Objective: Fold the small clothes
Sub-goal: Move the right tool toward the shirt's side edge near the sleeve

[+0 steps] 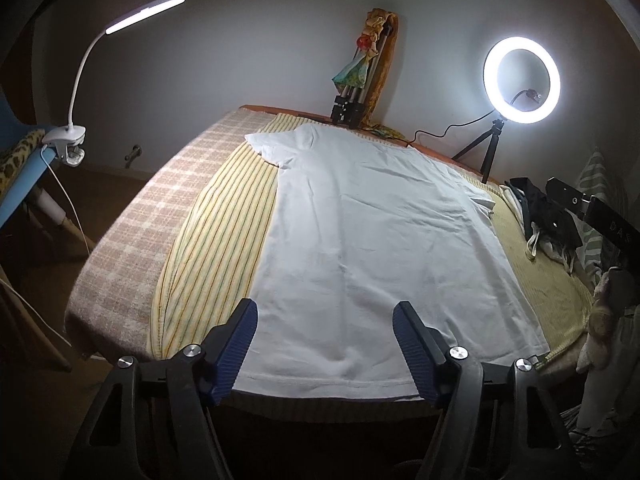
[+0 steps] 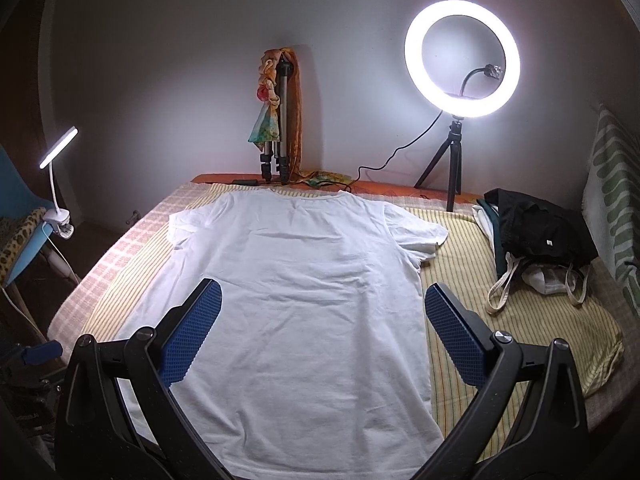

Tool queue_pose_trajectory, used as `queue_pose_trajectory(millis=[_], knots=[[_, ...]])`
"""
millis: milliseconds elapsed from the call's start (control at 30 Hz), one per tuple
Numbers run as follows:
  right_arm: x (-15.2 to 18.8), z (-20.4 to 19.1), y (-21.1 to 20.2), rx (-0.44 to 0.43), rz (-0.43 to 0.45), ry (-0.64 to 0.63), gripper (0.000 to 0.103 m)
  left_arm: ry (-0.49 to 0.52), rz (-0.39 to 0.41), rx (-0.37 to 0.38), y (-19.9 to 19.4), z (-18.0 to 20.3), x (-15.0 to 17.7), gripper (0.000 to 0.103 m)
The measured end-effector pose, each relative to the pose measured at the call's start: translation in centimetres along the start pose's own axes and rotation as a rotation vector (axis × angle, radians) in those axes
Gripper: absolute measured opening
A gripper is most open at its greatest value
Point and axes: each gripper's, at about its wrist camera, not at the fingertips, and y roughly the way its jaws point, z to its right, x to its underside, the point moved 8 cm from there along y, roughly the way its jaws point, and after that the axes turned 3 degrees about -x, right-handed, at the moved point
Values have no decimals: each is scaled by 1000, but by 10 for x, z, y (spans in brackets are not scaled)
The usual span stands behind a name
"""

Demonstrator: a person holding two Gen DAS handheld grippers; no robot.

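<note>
A white T-shirt [image 1: 368,232] lies spread flat on a yellow striped cloth [image 1: 216,240], collar toward the far wall. It also shows in the right wrist view [image 2: 296,300]. My left gripper [image 1: 325,320] is open and empty, held over the shirt's near hem at its left side. My right gripper [image 2: 323,300] is open and empty, held above the shirt's lower half toward its right edge. The left gripper's blue pad [image 2: 42,351] peeks in at the left edge of the right wrist view.
A pile of dark and white clothes [image 2: 536,240] lies at the right on the striped cloth [image 2: 500,300]. A ring light on a tripod [image 2: 460,68] and a folded tripod with scarves [image 2: 280,120] stand at the far edge. A clip lamp [image 1: 80,120] is left of the bed.
</note>
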Motion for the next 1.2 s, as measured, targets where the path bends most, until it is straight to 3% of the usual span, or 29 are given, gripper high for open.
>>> queue_pose_trajectory(millis=[333,500,633,833,967,1200], knots=[[-28,-29,34,-21,4,-84,103,-59,-18,-36,13,-19,8,62],[-53,-55,64,-145,-11,-100,103,-102,-9,-58,14,-33,7,60],[-69,-82,93,-151,-35,-202,103,-127,7,-72,14,-41,7,58],[-83,-125,145,-264,-148,-209,102,-187,-19,-71,22,-57,14,54],[-86,-155,185,-354,-256,-163,94,-220,-47,-56,27,-65,21,54],[-79,-209,247,-430,-358,-180,85,-195,-70,-67,38,-60,25,46]])
